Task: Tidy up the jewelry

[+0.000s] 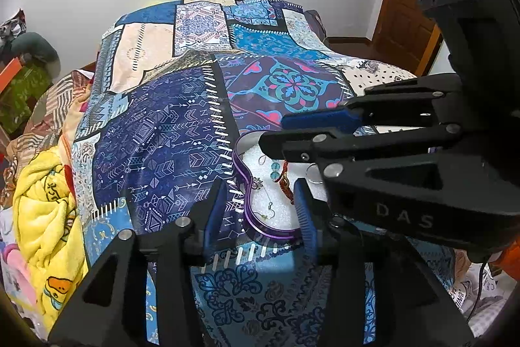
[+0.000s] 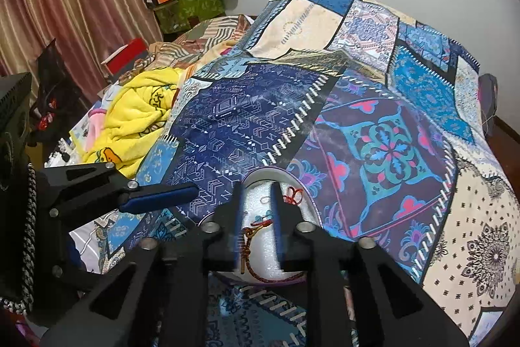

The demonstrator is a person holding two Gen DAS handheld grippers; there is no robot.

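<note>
Purple metal rimmed the heart-shaped jewelry box [image 1: 247,196], which sat on the patchwork bedspread [image 1: 169,132] with its white foam lining showing. In the left wrist view, the left gripper [image 1: 260,207] hung over the box's near edge with its blue-padded jaws parted and nothing pressed between them (the rim passed through the gap). Inside lay a teal bead earring [image 1: 275,170], a small silver charm [image 1: 256,183] and a red cord bracelet [image 1: 285,181], while the right gripper [image 1: 276,132] reached in from the right. In the right wrist view, the right gripper [image 2: 258,218] stood over the same box [image 2: 260,176], jaws slightly apart astride the red cord bracelet [image 2: 256,228], not clamping it. A yellow blanket [image 2: 136,116] lay bunched to the left.
</note>
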